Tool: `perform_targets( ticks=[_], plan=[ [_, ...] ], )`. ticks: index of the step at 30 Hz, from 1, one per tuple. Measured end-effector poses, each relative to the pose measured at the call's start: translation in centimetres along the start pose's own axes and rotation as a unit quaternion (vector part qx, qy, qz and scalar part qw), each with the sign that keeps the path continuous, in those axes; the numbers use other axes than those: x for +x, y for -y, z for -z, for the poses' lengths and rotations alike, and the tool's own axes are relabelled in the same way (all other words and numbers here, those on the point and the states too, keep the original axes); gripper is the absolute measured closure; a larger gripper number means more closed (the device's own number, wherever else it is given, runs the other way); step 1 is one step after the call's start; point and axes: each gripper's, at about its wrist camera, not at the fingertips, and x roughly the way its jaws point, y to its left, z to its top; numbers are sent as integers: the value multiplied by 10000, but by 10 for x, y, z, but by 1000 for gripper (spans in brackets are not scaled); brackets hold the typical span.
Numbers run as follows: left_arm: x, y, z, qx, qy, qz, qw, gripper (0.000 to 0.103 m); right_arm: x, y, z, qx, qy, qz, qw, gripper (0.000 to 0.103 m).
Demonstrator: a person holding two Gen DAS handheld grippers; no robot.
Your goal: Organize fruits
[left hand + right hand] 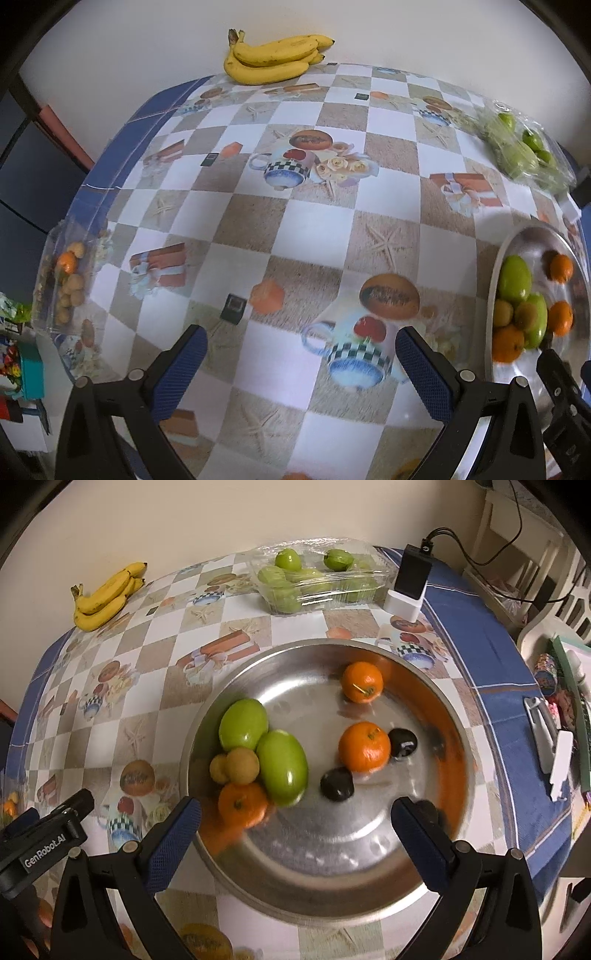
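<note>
Right gripper (295,827) hung over the steel bowl (369,893), jaws wide and empty, seemingly placed to drop or fetch fruit there: three oranges (364,746), two green fruits (281,767), two small tan ones (242,765) and two dark ones (337,783) lying inside. Left gripper (301,354) hovered over bare tablecloth (321,225) beside the bowl, jaws likewise wide with nothing between, probably waiting for a next pick. Still unsorted, by the look of it: bananas (273,59) against the far wall, green fruits in a clear tray (317,578), small fruits in a plastic pack (66,280) at the left edge.
</note>
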Motion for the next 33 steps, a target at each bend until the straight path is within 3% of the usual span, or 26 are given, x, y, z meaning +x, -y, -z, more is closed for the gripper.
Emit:
perform_targets(
  ticks=[16, 33],
  plan=[
    [-50, -13, 28, 240, 252, 284, 9990, 0, -56, -4, 24, -158, 494, 122, 9986, 1],
    [-66, -18, 38, 196, 486, 384, 9979, 0, -72, -5, 30, -145, 744, 225, 9969, 1]
  ],
)
